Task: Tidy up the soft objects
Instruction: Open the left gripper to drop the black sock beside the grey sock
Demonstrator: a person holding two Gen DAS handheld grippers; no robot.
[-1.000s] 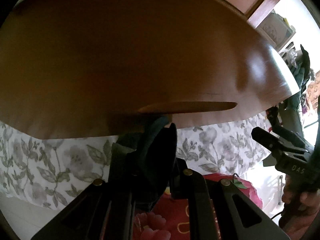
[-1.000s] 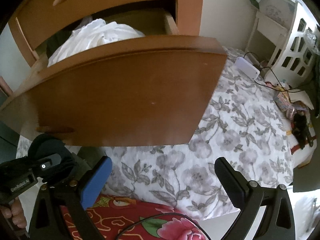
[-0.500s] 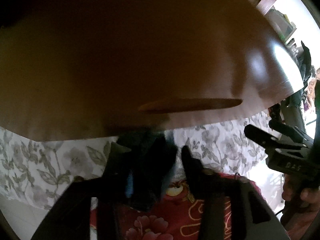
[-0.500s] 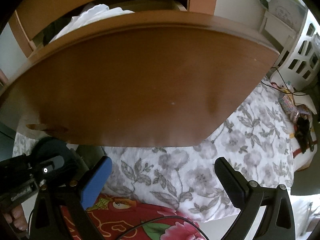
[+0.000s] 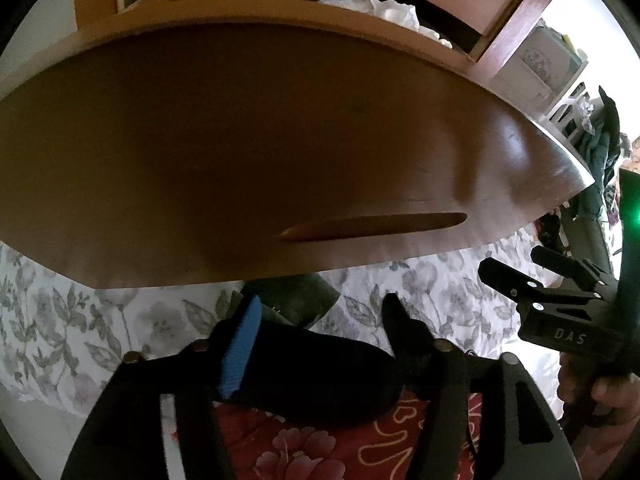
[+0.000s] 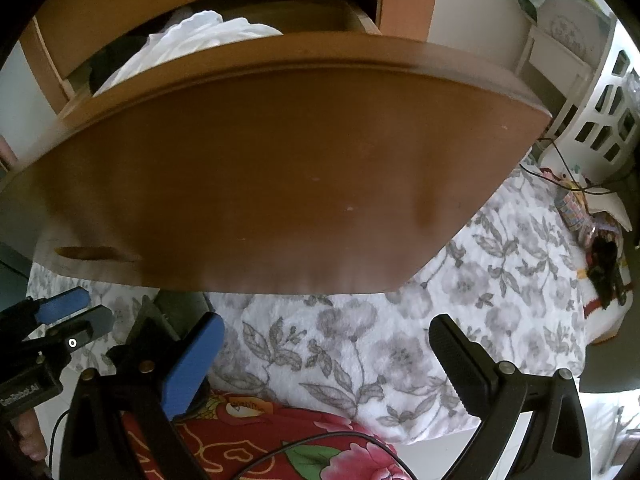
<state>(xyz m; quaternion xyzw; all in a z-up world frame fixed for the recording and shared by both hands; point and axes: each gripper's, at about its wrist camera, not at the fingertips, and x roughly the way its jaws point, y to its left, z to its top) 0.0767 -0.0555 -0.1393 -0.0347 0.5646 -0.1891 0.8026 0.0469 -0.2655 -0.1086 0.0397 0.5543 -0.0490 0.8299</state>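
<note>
My left gripper (image 5: 320,308) hangs below the pulled-out wooden drawer (image 5: 280,140), its jaws opening. A dark soft cloth (image 5: 312,376) lies loose between its fingers, on a red flowered blanket (image 5: 320,448). A grey-green cloth (image 5: 292,296) sits just beyond the fingertips, under the drawer front. In the drawer (image 6: 260,180) lies white fabric (image 6: 192,40) beside dark items. My right gripper (image 6: 324,352) is open over the flowered sheet with nothing between its fingers. The left gripper (image 6: 76,312) shows at the far left of the right wrist view, and the right gripper (image 5: 520,280) at the right edge of the left wrist view.
A bed with a grey-flowered sheet (image 6: 360,340) spreads under the drawer. A white slatted basket (image 6: 600,120) and a shelf stand at the right, with cables and small clutter (image 6: 600,248) by them. A hand (image 5: 592,384) holds the right gripper.
The left jaws went from shut on the dark cloth to wide apart, and the cloth now lies flat between them. The drawer front fills more of the right wrist view.
</note>
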